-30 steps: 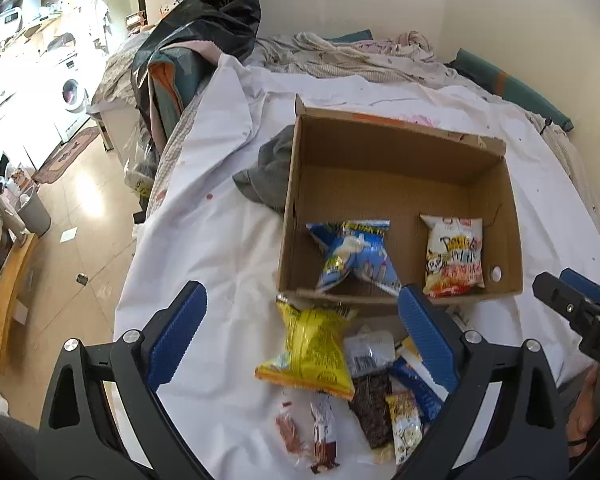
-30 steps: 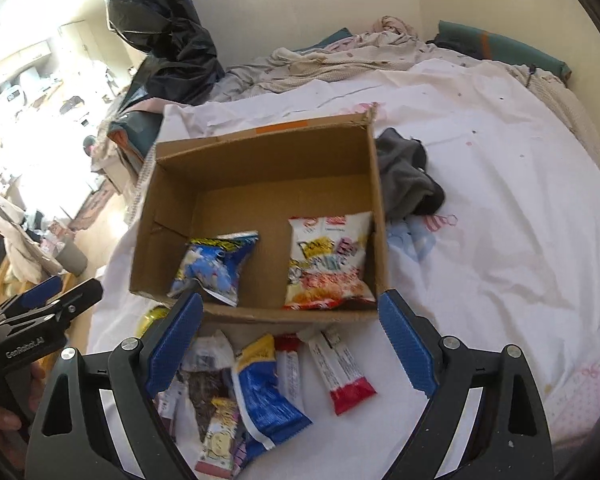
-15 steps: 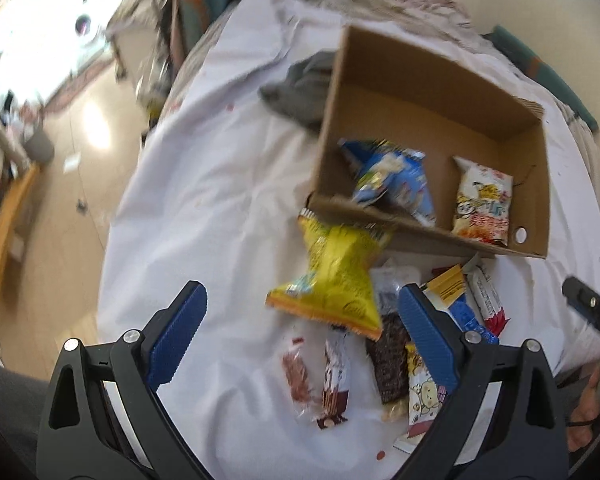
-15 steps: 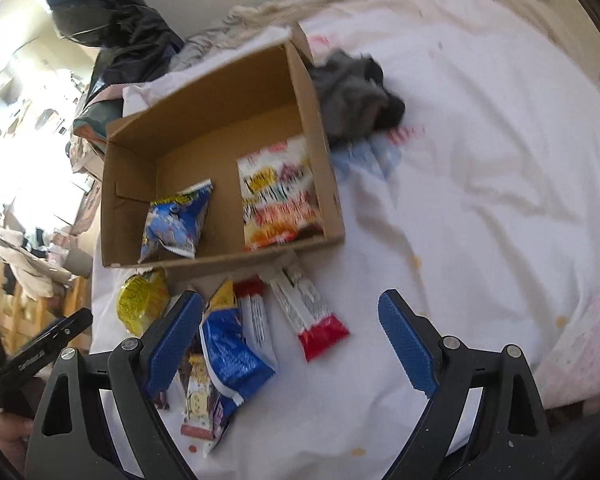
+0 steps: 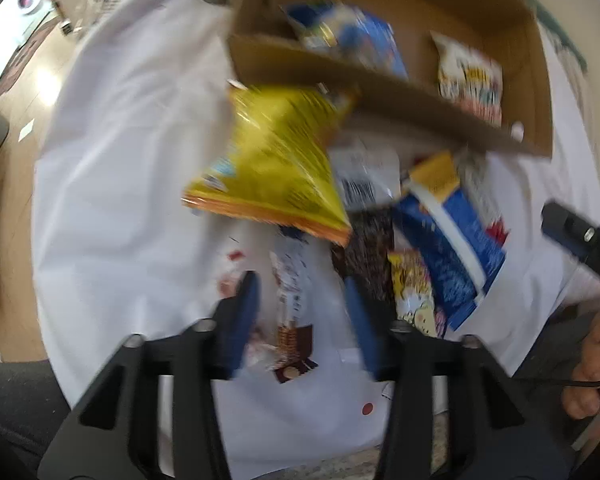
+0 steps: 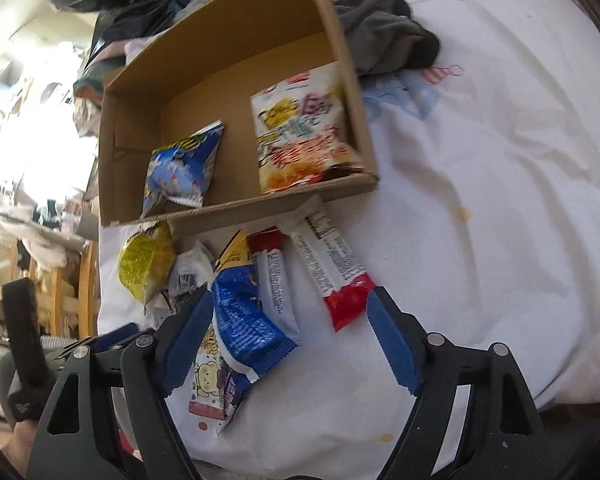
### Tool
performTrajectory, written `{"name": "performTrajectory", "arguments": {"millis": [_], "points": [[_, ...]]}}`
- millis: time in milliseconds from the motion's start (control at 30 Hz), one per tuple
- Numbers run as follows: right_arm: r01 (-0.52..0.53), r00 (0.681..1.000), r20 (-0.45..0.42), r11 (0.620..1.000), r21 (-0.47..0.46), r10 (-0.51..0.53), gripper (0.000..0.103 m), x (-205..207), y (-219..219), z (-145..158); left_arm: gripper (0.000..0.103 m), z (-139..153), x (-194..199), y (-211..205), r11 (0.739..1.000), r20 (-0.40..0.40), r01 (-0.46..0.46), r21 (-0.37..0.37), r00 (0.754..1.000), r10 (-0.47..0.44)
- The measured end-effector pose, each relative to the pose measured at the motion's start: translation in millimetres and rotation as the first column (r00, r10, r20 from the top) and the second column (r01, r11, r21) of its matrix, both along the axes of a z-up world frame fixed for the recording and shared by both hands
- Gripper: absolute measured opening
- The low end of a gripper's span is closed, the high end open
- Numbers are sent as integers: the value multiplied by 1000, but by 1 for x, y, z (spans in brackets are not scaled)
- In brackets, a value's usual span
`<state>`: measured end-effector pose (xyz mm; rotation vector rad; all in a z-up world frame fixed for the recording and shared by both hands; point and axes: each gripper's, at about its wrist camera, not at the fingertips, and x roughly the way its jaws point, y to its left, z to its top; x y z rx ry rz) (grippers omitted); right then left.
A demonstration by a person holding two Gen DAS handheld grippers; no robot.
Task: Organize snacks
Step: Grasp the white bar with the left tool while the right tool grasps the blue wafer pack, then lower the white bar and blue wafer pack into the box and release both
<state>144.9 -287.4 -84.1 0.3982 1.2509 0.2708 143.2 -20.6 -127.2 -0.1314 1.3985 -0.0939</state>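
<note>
We dropped both grippers toward loose snacks beside box point(image 6: 236, 204). Left gripper point(image 5: 300, 312) just narrowed around small wrapper point(image 5: 294, 312), grip unclear. Right gripper point(image 6: 290, 340) narrowing, apart, over blue packet point(image 6: 244, 320).

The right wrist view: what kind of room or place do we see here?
Probably a bedroom in a lived-in home. The cardboard box and snacks lie on a white bed sheet, a dark garment lies crumpled beside the box, and cluttered household things fill the background.
</note>
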Motion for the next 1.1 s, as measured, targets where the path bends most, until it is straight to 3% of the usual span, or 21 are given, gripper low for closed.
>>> {"name": "performTrajectory", "arguments": {"millis": [67,167,333,467,633,767,1100], "points": [[-24,1000,-6,1000,-5,24,81,2,6,-2,19,-13,-1,-10,998,-36,51,47,998,-49],[-99,995,-32,994,-40,98,75,7,22,-10,13,-22,-4,-13,997,-70,70,45,995,-66],[-247,968,-82,961,-127,238,75,11,63,-24,11,-10,-9,-12,996,-23,57,66,998,-56],[-321,947,-82,921,-219,311,75,12,89,-25,11,-1,-13,-9,999,1,41,35,999,-41],[-367,930,-116,884,-289,348,65,15,107,-35,11,6,-17,-5,998,23,32,48,999,-33],[-383,924,-129,872,-305,360,45,17,113,-41,11,6,-16,-3,998,24,30,49,999,-32],[-374,926,-85,875,-307,367,35,5,106,-29,11,18,-10,1,997,57,29,75,998,-33]]}}
